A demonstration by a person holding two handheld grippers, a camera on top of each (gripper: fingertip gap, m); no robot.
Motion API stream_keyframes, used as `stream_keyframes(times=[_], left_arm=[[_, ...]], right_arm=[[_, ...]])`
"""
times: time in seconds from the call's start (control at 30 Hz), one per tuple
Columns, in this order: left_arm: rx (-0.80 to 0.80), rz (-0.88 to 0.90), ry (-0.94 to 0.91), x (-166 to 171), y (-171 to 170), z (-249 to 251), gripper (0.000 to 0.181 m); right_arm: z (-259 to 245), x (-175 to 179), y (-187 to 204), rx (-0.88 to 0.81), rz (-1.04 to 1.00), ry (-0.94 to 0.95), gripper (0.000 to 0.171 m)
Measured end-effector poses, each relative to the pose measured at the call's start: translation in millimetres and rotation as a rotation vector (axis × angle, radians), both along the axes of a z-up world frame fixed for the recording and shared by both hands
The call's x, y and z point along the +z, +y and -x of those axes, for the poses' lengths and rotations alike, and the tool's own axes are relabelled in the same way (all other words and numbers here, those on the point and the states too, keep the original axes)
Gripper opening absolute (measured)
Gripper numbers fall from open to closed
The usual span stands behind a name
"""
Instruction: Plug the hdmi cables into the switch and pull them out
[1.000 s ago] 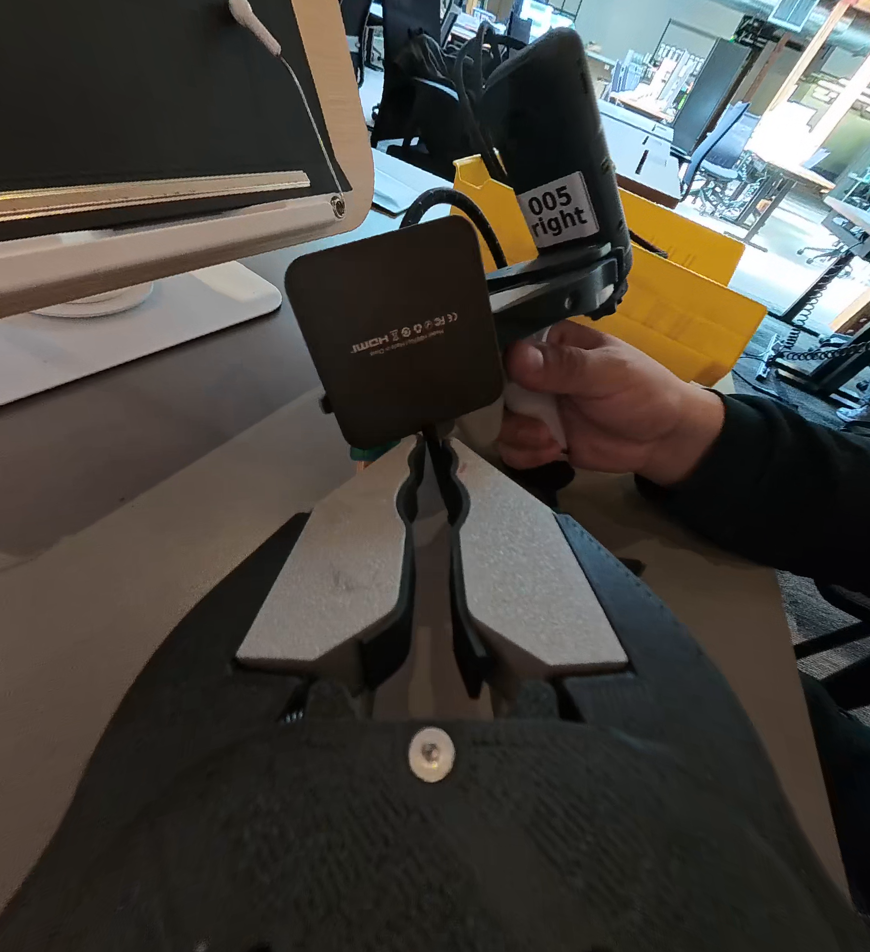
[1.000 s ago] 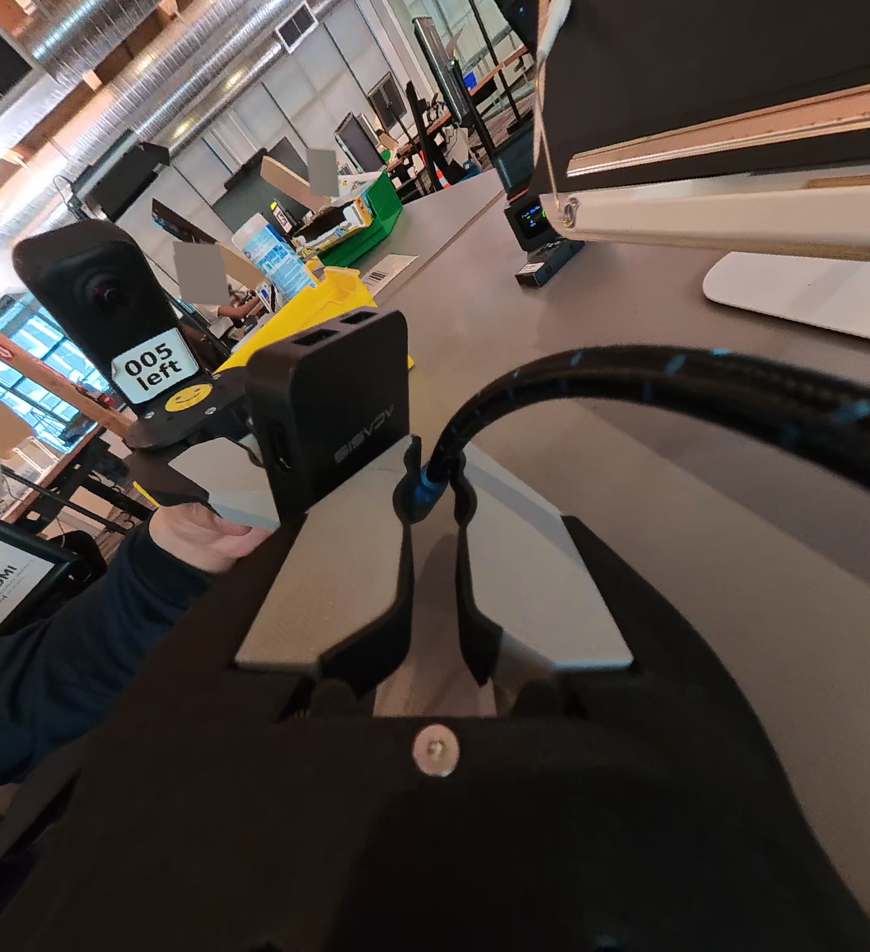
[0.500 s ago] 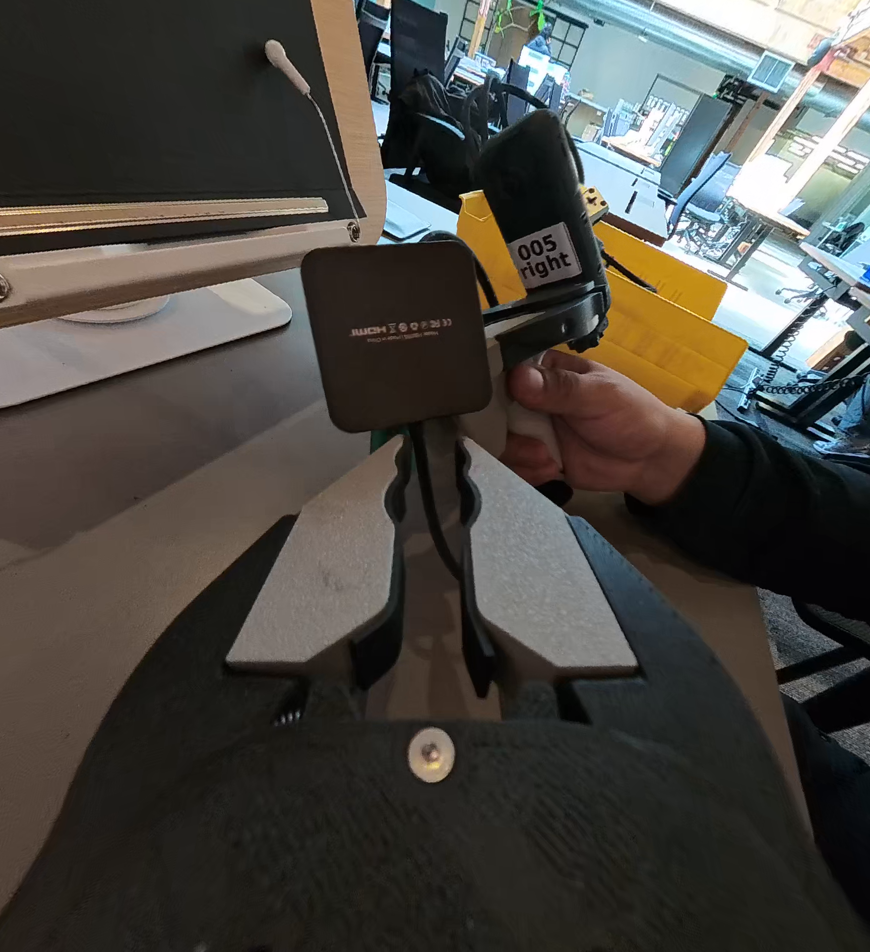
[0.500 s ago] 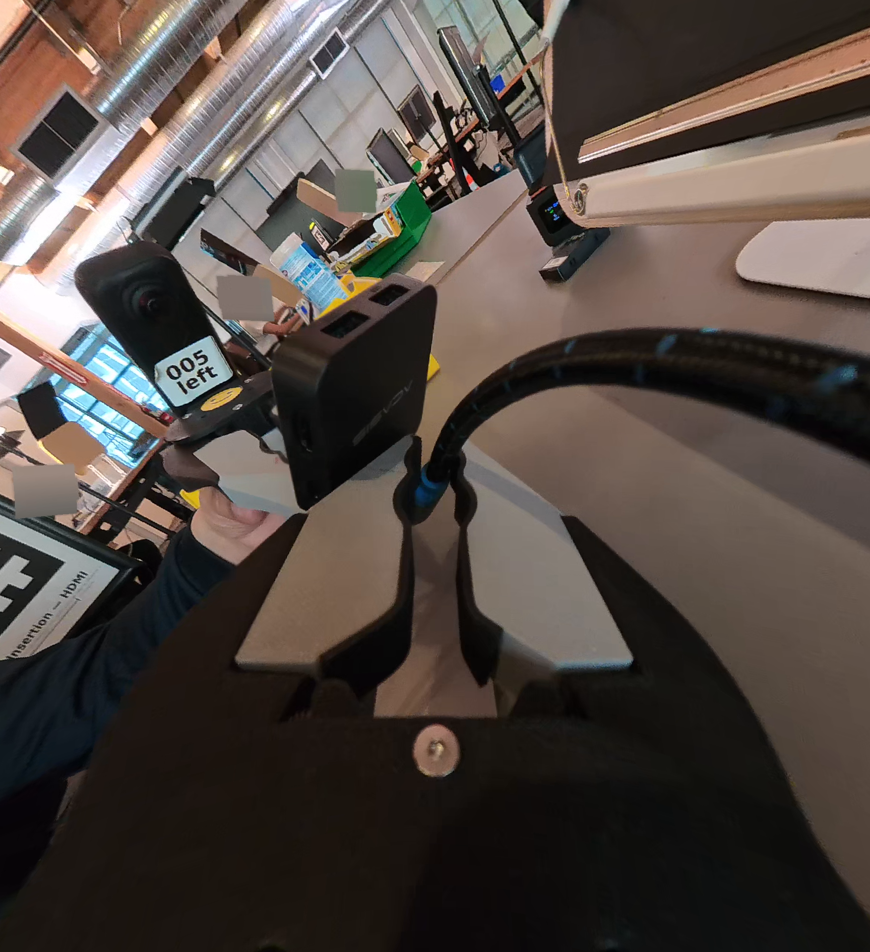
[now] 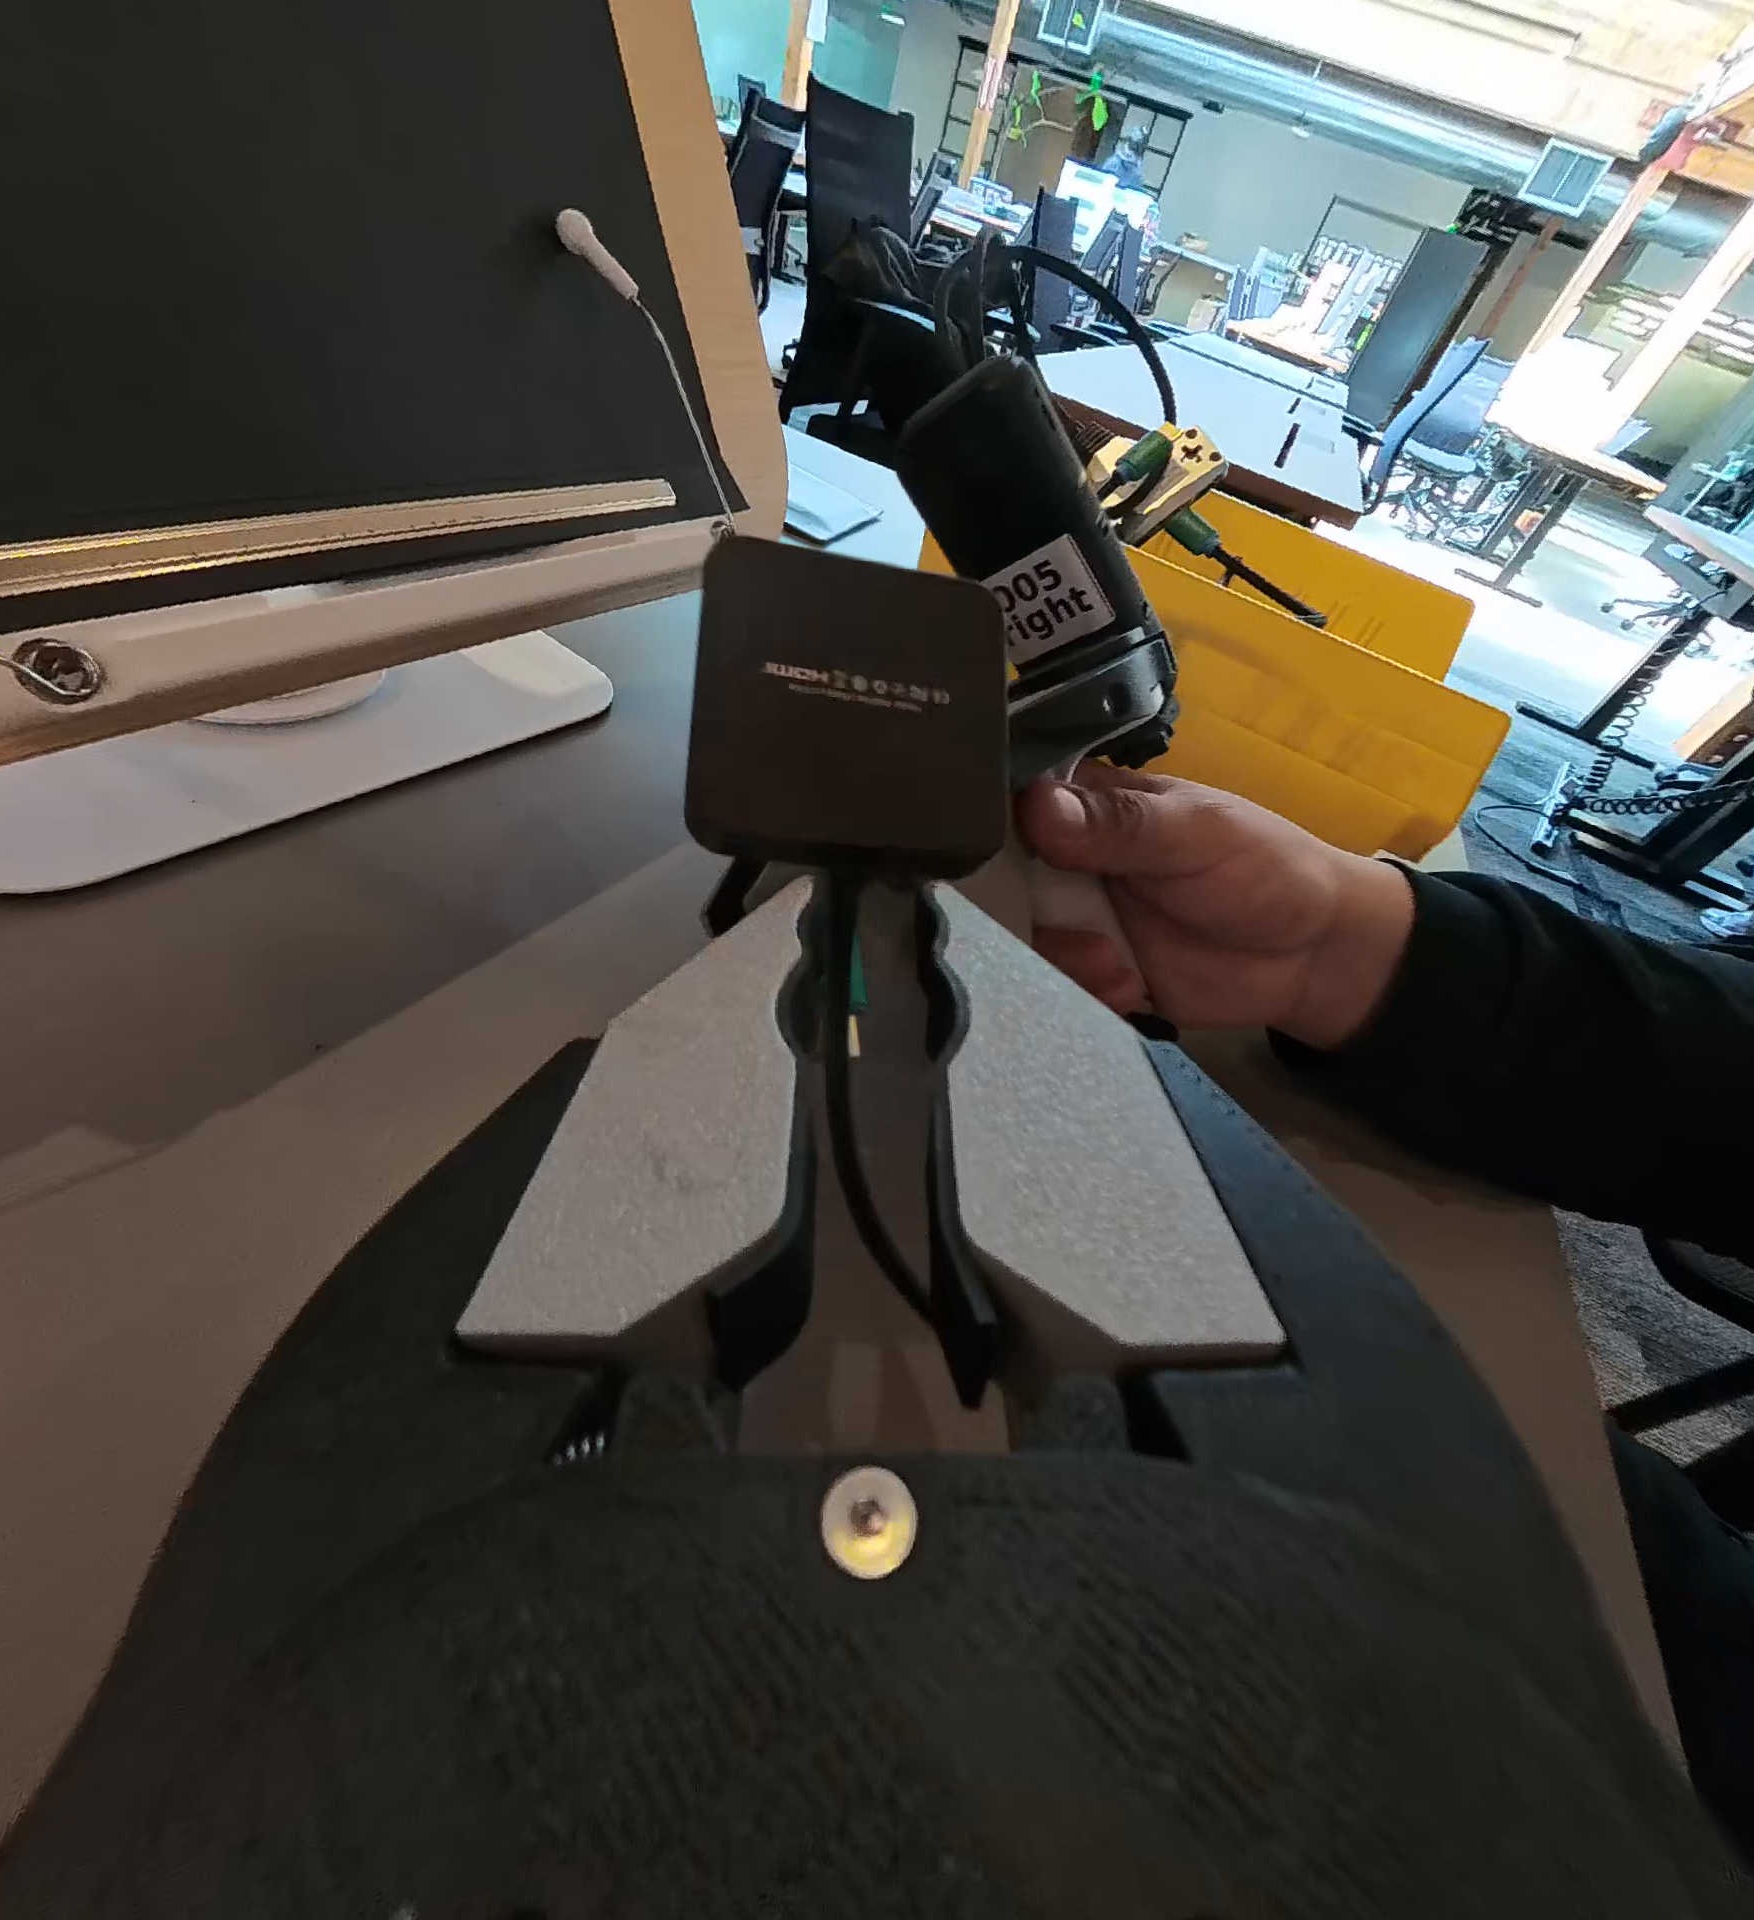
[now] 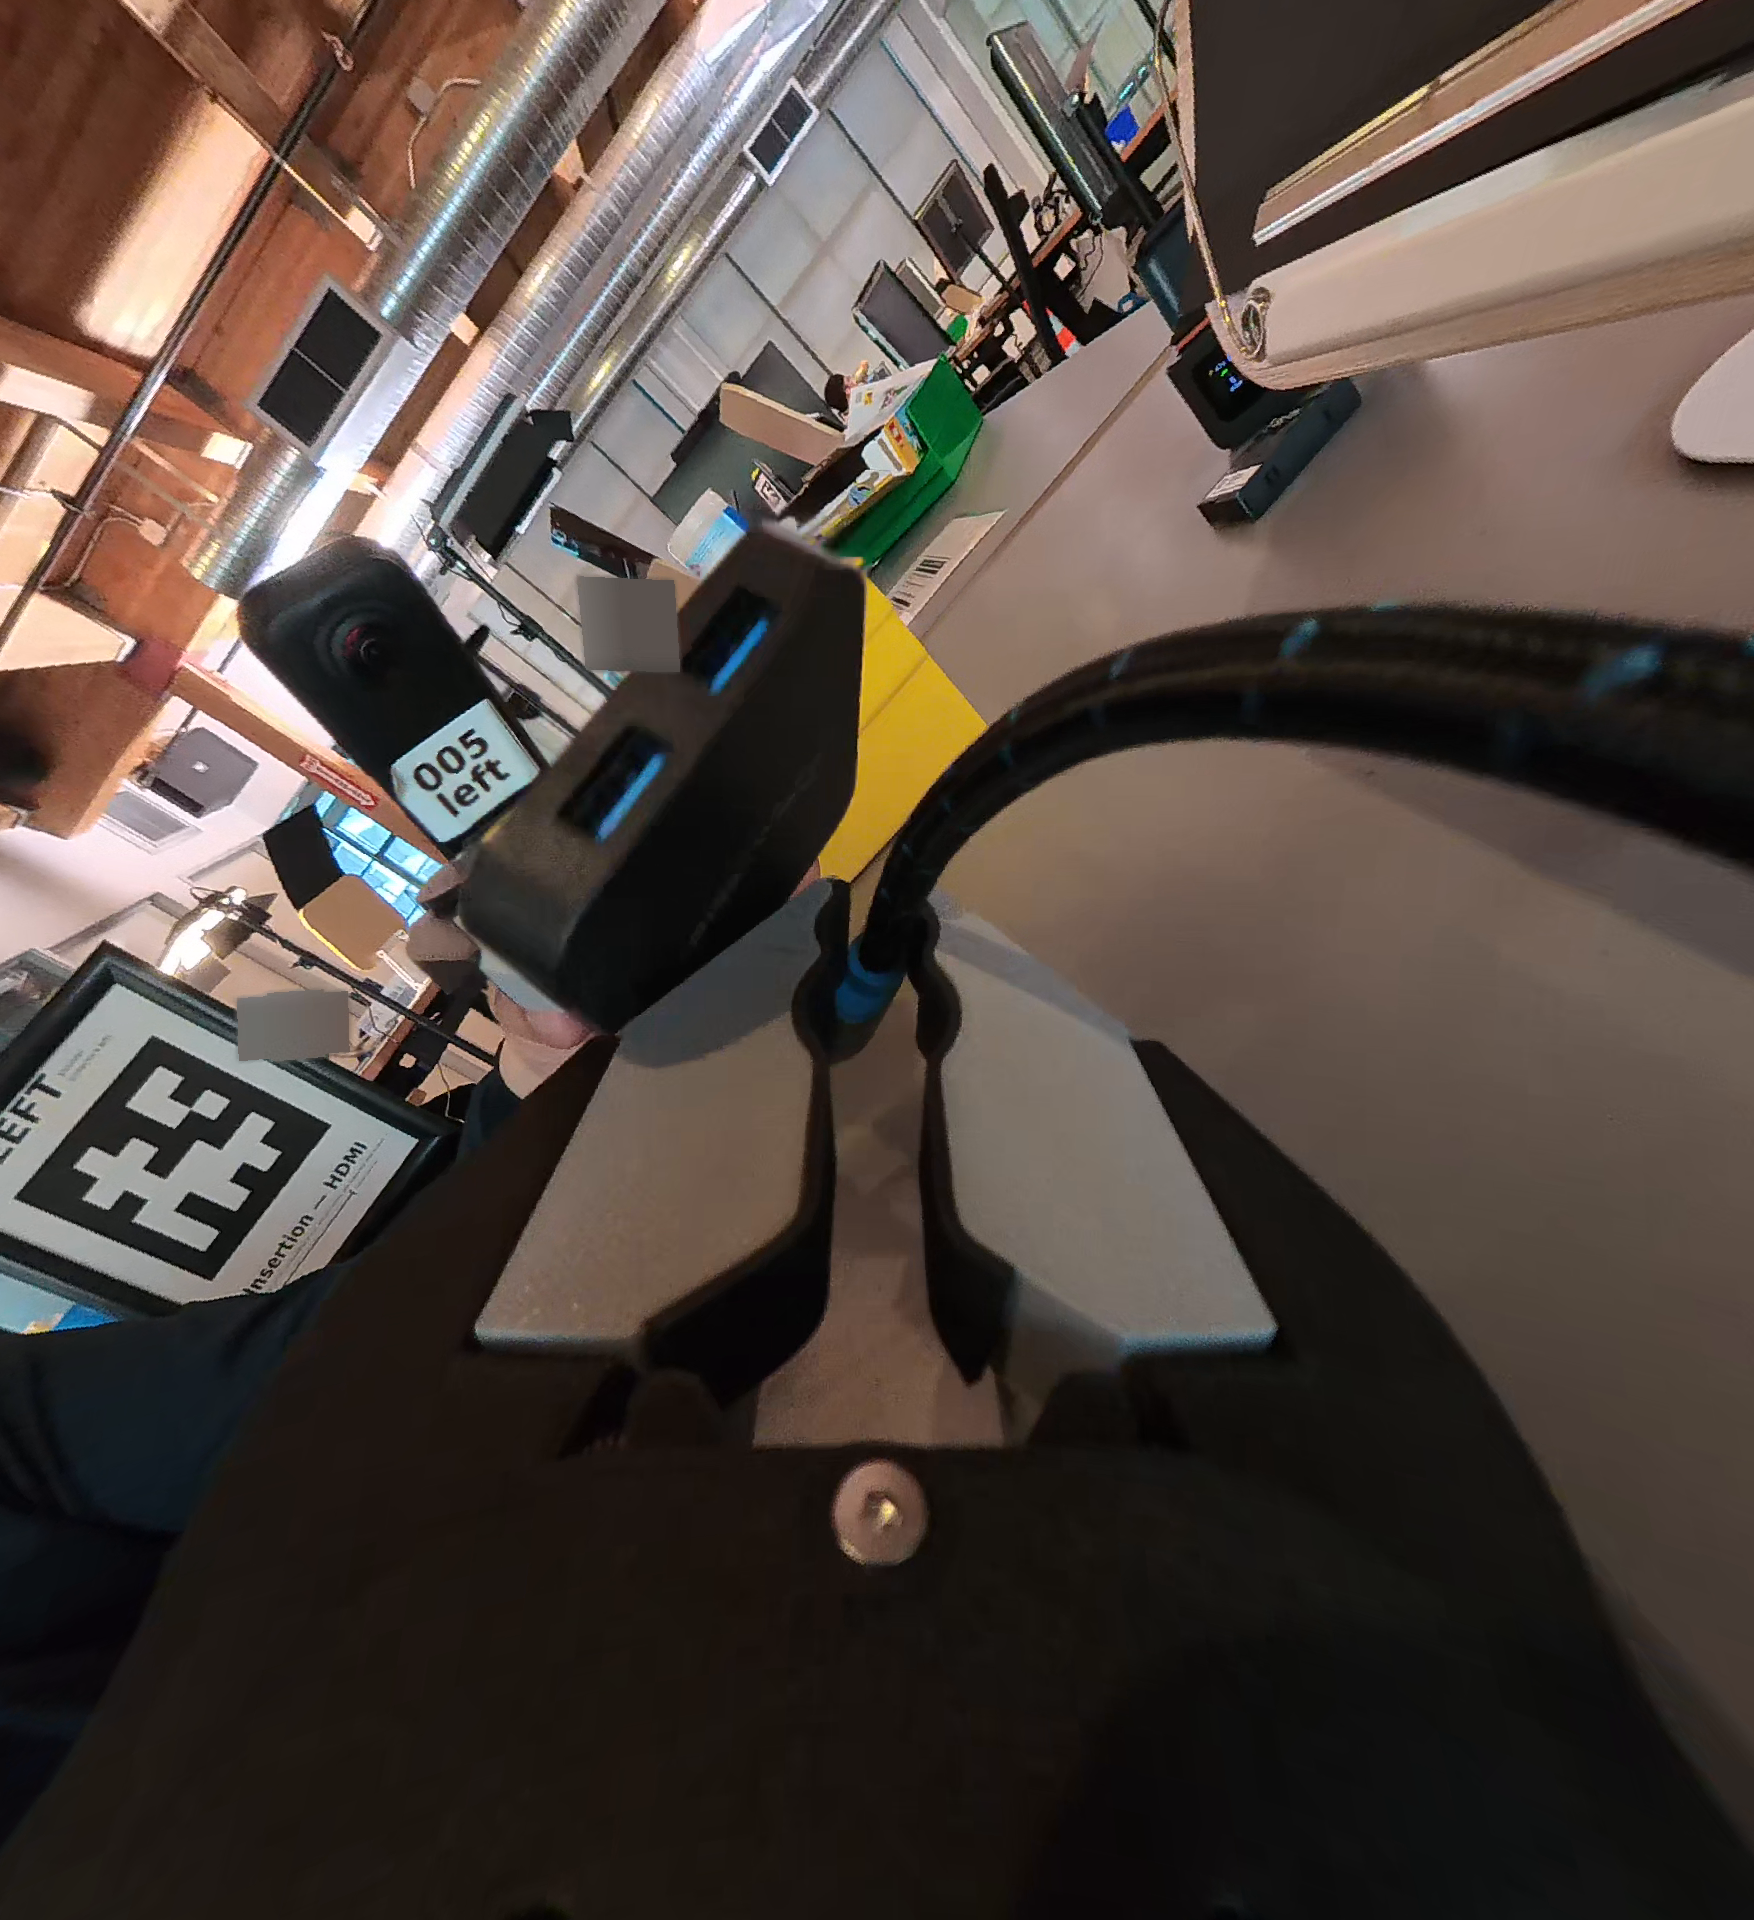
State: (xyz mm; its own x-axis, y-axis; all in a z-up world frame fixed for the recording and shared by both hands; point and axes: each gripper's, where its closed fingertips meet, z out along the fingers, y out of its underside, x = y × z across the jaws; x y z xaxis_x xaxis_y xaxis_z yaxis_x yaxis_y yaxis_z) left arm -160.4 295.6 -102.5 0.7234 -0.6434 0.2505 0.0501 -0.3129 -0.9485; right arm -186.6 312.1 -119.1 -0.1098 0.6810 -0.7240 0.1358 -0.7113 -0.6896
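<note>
My left gripper (image 5: pixel 868 914) is shut on the lower edge of the black square HDMI switch (image 5: pixel 847 707) and holds it upright above the desk. A thin black lead (image 5: pixel 852 1143) runs from the switch back between the fingers. In the right wrist view the switch (image 6: pixel 686 800) is tilted, with two open ports facing the camera. My right gripper (image 6: pixel 873 966) is shut on the blue-collared plug (image 6: pixel 857 987) of a braided black HDMI cable (image 6: pixel 1372 696). The plug sits just right of the switch, outside the ports. The right gripper's tips are hidden behind the switch in the left wrist view.
A dark panel on a white stand (image 5: pixel 229 748) rises at the left of the grey desk (image 5: pixel 177 1299). A yellow bin (image 5: pixel 1320 707) stands behind the hand (image 5: pixel 1195 904). A framed marker sign (image 6: pixel 156 1164), a green bin (image 6: pixel 925 457) and a small black device (image 6: pixel 1257 416) lie farther off. My left and right fingertips are right by each other.
The switch has risen and turned so that its ports now face the right wrist camera. Both grippers keep their hold, and the plug stays beside the switch.
</note>
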Motion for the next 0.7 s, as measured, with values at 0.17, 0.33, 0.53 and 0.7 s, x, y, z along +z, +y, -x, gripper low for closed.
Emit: stream_keyframes(times=[0.17, 0.33, 0.53, 0.7], left_arm=[[-0.001, 0.019, -0.014, -1.3, 0.5, 1.4, 0.014], [0.021, -0.002, 0.063, -5.9, 1.5, 2.6, 0.011], [0.026, -0.006, 0.162, -14.9, 1.7, 1.8, 0.018], [0.053, -0.057, 0.242, -14.7, 4.6, 7.3, 0.002]], right_arm=[[-0.4, -0.8, -0.6, 0.013, 0.037, 0.003, 0.007], [0.3, -2.4, -2.4, 0.024, 0.048, -0.005, 0.007], [-1.6, 0.5, -0.5, 0.020, 0.047, 0.004, 0.007], [-2.1, 2.2, 2.6, -0.013, -0.015, -0.010, 0.007]])
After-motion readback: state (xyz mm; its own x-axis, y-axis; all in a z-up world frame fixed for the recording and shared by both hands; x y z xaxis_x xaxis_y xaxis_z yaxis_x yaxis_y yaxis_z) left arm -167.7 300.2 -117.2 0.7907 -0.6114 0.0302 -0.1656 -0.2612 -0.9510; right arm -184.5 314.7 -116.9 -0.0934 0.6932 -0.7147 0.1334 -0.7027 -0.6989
